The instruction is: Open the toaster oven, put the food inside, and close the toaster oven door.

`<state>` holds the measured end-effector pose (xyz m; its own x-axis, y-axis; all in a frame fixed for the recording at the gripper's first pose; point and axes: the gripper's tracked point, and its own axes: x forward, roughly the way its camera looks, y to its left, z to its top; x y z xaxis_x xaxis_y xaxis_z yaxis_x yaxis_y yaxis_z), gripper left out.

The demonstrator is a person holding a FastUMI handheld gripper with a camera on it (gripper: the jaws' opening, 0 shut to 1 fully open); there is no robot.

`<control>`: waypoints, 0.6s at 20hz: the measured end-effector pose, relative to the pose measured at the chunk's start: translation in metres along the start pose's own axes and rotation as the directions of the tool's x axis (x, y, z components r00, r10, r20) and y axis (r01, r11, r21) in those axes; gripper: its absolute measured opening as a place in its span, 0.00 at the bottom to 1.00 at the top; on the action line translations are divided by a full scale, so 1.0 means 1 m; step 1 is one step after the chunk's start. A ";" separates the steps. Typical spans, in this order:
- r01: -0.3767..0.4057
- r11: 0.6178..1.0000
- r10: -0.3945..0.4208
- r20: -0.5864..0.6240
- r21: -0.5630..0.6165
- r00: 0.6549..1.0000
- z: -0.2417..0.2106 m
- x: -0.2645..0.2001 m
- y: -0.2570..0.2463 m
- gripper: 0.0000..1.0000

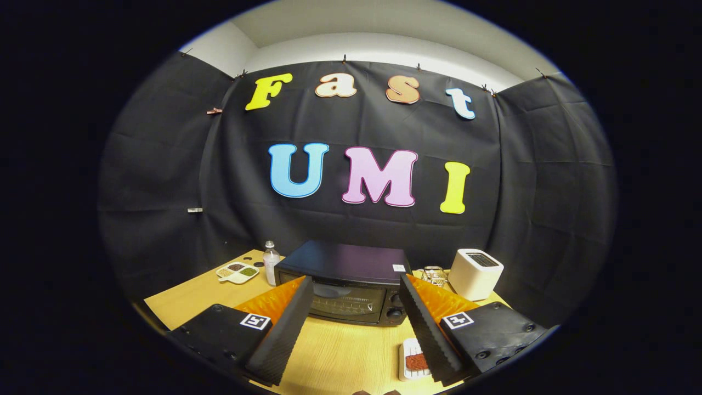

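One toaster oven (343,285) sits low in the centre of the frame, on the wooden table (329,356), door shut, dark glass front facing the camera. Control knobs run down its right side. Door handle is hard to make out from here.

Step in hand, by my reading: the very start, the approach to open the door. Nothing is done yet; the door is closed and the food is still outside.

Food: a small white tray (414,359) with a reddish-brown piece on it, lower centre-right of the frame, on the table just inside the right finger and partly hidden by it.

Gripper (351,293) is spread wide, fingers empty, nothing pinched. The oven lies beyond the fingertips, framed between them; apart, no contact.

Next move, as a judgement: bring the fingers forward to the top edge of the door, narrow them onto the handle, then pull out and down. Needs care to aim at the handle and not the knobs.

Outward from the oven:
- clear bottle (271,262), just left of it
- divided dish (237,271) of small items, further left
- white slot toaster (475,272), to the right
- small glass or wire item (434,275) between oven and toaster, too small to identify
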<state>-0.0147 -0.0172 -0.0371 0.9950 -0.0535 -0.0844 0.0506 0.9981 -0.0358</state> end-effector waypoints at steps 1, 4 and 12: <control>0.002 1.000 -0.002 -0.001 0.000 1.000 -0.001 0.001 0.001 0.97; -0.007 1.000 0.007 -0.006 -0.009 1.000 -0.004 0.004 0.006 0.97; -0.017 1.000 0.015 -0.088 -0.020 0.996 -0.038 0.033 0.011 0.97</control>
<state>0.0154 -0.0092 -0.0778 0.9843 -0.0411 -0.1719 0.0322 0.9980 -0.0540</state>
